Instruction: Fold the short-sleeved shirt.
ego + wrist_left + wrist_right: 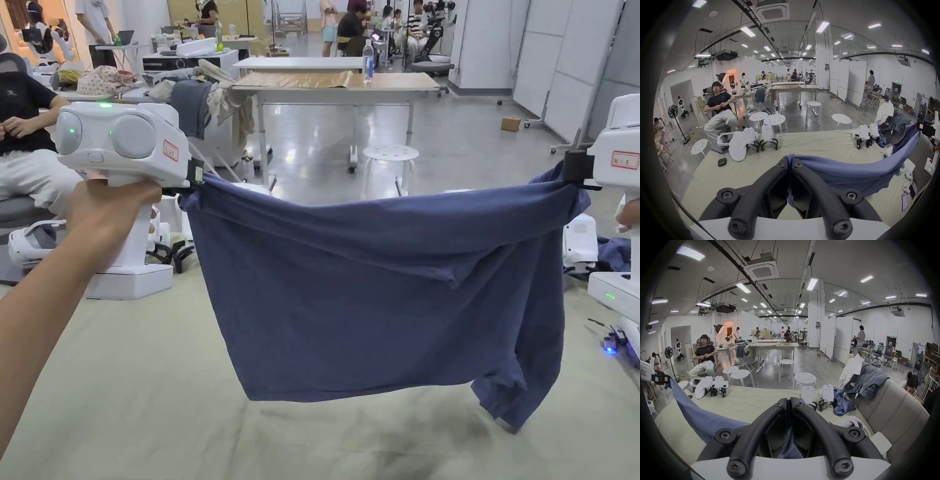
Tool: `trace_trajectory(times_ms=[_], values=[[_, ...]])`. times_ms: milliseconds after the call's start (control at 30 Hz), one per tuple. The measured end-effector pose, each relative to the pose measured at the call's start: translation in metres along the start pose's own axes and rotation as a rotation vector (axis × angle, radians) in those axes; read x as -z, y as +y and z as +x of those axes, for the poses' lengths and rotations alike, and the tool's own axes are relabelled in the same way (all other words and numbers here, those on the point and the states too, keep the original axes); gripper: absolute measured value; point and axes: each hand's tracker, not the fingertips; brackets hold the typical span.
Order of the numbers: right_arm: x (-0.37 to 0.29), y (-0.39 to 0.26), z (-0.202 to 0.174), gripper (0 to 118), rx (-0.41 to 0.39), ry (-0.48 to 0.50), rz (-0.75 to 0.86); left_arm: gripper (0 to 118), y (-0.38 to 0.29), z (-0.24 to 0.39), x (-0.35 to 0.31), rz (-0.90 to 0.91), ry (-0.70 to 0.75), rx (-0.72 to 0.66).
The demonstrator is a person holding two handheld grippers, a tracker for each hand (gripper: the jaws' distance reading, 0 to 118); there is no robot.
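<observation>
— What's happening with that dusty-blue short-sleeved cotton shirt [375, 300]?

— It's hanging in the air above the pale green padded table [125, 387], stretched between the two tools. The left gripper [789, 160] is pinching one top corner, jaws closed tight on the cloth.

— And the other side?

— The right gripper [789, 400] is clamping the opposite corner the same way. The top edge is sagging between them, and one sleeve is dangling lower at the right.

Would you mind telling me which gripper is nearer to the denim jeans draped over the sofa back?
Right. The right gripper has the denim jeans close on its right; the left gripper grips the blue shirt's far end.
</observation>
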Motion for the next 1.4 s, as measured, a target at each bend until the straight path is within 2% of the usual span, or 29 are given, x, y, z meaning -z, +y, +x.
trace_trajectory(times_ms=[167, 300, 500, 600, 700, 800, 933, 1000, 1133, 1333, 1400], values=[[0.035, 0.022, -0.007, 6, -0.009, -0.024, 0.044, 0, 0.027, 0.000, 0.024, 0.047, 0.041, 0.021], [0.053, 0.016, -0.005, 6, -0.013, -0.018, 0.051, 0, 0.024, -0.005, 0.037, 0.068, 0.044, 0.024], [0.066, -0.043, -0.005, 6, -0.010, -0.009, -0.043, 0, -0.029, -0.007, 0.057, -0.006, 0.034, 0.013], [0.065, -0.090, -0.003, 6, 0.021, 0.012, -0.142, 0, -0.078, -0.006, 0.061, -0.083, 0.026, 0.010], [0.053, -0.139, -0.004, 6, 0.053, 0.025, -0.227, 0, -0.133, -0.007, 0.062, -0.170, 0.010, -0.016], [0.036, -0.188, -0.002, 6, 0.053, 0.039, -0.309, 0, -0.187, -0.009, 0.054, -0.240, 0.000, -0.026], [0.003, -0.242, 0.004, 6, 0.098, 0.040, -0.393, 0, -0.253, -0.012, 0.029, -0.319, -0.026, -0.039], [-0.014, -0.264, 0.006, 6, 0.095, 0.054, -0.426, 0, -0.278, -0.013, 0.014, -0.338, -0.033, -0.036], [-0.053, -0.297, 0.012, 6, 0.128, 0.046, -0.469, 0, -0.323, -0.017, -0.015, -0.396, -0.047, -0.055], [-0.101, -0.331, 0.019, 6, 0.116, 0.061, -0.509, 0, -0.372, -0.021, -0.069, -0.418, -0.062, -0.049], [-0.118, -0.338, 0.024, 6, 0.134, 0.072, -0.522, 0, -0.384, -0.024, -0.090, -0.416, -0.076, -0.059]])
